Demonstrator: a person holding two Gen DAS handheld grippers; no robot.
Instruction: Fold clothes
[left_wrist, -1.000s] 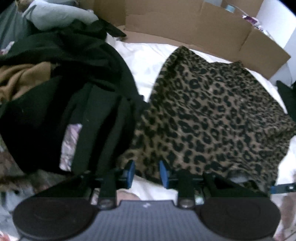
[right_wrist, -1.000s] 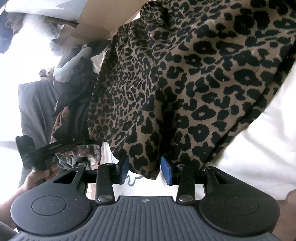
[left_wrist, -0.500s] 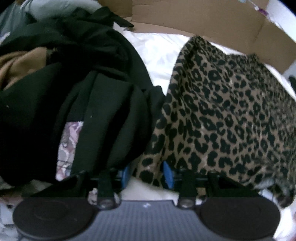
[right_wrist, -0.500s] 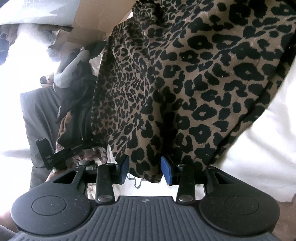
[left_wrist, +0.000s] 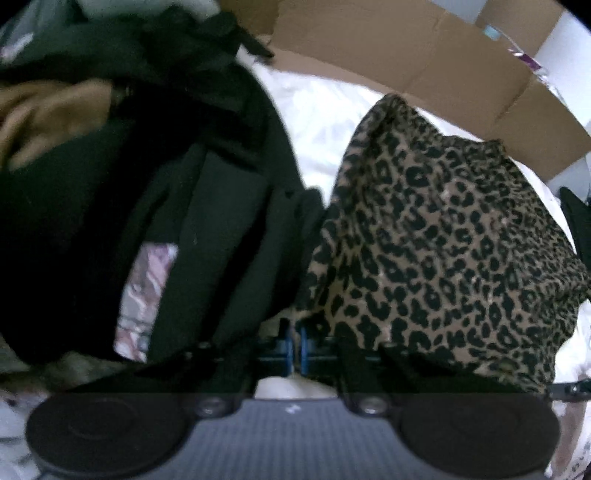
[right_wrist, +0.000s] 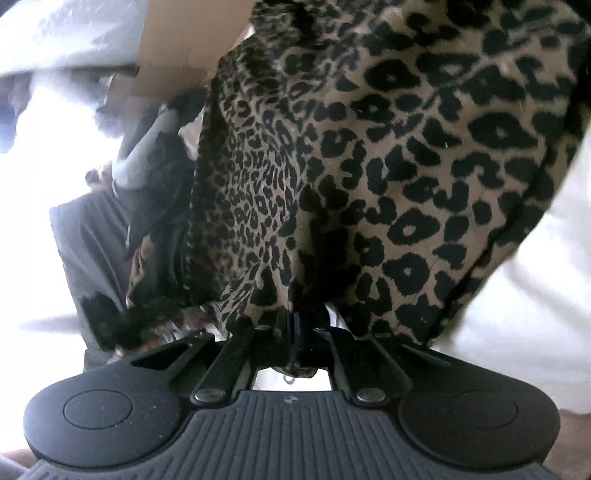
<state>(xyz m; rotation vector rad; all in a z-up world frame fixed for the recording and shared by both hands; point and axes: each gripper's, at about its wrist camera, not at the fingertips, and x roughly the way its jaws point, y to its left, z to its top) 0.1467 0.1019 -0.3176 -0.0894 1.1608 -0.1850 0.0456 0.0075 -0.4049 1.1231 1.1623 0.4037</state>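
A leopard-print garment (left_wrist: 443, 240) lies spread on a white sheet (left_wrist: 317, 110). My left gripper (left_wrist: 295, 347) points down at its near left corner. Its blue pads are pressed together with the hem's corner pinched between them. In the right wrist view the same garment (right_wrist: 406, 166) fills the upper frame. My right gripper (right_wrist: 297, 332) is shut on a bunched fold of its near edge, and the cloth puckers into the closed jaws. A bit of fabric and a thread hang below the fingers.
A heap of black and tan clothes (left_wrist: 147, 184) lies directly left of the garment, touching its edge. Flattened cardboard (left_wrist: 406, 55) stands along the far side of the sheet. White sheet (right_wrist: 535, 277) shows right of the garment. A grey garment (right_wrist: 147, 158) lies far left.
Both grippers stood open around the garment's hem and have now shut on it. The left gripper slid in closer to the garment's left corner, and the cloth bunches at both grips.
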